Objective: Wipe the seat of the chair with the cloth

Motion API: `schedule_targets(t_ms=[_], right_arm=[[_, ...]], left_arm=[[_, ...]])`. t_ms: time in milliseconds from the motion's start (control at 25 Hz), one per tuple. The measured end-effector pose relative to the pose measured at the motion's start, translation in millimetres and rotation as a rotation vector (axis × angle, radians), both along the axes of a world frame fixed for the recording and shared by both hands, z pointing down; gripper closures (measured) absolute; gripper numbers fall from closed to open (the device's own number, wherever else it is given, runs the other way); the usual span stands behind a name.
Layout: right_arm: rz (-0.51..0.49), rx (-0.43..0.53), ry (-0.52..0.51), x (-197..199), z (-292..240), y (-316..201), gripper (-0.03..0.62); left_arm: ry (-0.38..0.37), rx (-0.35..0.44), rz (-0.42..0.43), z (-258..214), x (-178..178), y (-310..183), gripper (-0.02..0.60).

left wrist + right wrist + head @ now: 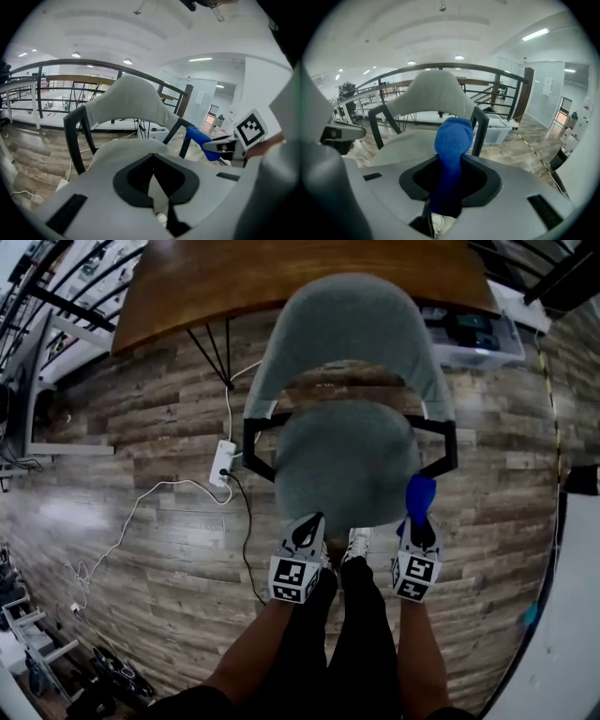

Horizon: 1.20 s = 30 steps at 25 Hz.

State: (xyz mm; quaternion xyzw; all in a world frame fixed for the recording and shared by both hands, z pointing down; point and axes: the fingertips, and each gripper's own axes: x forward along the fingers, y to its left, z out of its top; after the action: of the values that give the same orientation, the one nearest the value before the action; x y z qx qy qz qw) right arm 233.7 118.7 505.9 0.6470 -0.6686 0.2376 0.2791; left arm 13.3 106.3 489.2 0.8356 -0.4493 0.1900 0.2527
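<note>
A grey padded chair stands in front of me, its seat point(345, 460) just beyond both grippers and its curved backrest point(349, 324) on the far side. My right gripper point(415, 526) is shut on a blue cloth point(419, 495), which sticks up out of the jaws at the seat's near right corner, beside the black armrest frame. In the right gripper view the cloth point(451, 145) stands upright between the jaws, with the seat point(401, 145) behind it. My left gripper point(309, 526) hovers at the seat's near left edge, shut with nothing in it.
A wooden table point(281, 277) stands behind the chair. A white power strip point(223, 463) with cables lies on the plank floor at the left. A clear storage box point(473, 338) sits at the back right. The person's white shoe point(357, 544) shows under the seat's front edge.
</note>
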Motion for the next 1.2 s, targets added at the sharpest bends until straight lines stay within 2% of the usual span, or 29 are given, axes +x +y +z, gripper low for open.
schedule_targets(t_ms=[120,240,360,520,680,800,1040,1200], right_arm=[[-0.021,0.07,-0.056,-25.1,-52.4,0.3,0.473],[-0.107,0.11,-0.047,-54.1,-97.7,1.3,0.473],[-0.177,0.126,-0.018,-74.6,-134.6,5.8,0.473],[-0.201,0.166,-0.025,-86.7,-184.1,22.6,0.473],[-0.257,0.289,-0.038,-103.0,-244.5,12.4,0.473],[-0.273,0.364,-0.056,-117.3,-285.1,3.6,0.473],[-0.303,0.509,-0.095,-138.0,-340.8,7.1,0.473],[-0.318,0.562,-0.075,-145.8,-364.1,9.3,0.474]], left_arm=[[0.031,0.035,-0.01,-47.3,1.3,-7.8,0.58],[0.069,0.093,-0.002,-97.7,5.4,-18.0,0.58],[0.101,0.146,0.028,-147.6,9.7,-25.8,0.58],[0.125,0.215,0.066,-215.9,9.2,-16.9,0.58],[0.123,0.301,0.132,-276.3,16.4,-10.6,0.58],[0.135,0.365,0.12,-310.3,11.5,-9.2,0.58],[0.163,0.43,0.083,-357.2,-3.6,-2.3,0.58],[0.198,0.486,0.045,-388.0,-18.8,0.3,0.58]])
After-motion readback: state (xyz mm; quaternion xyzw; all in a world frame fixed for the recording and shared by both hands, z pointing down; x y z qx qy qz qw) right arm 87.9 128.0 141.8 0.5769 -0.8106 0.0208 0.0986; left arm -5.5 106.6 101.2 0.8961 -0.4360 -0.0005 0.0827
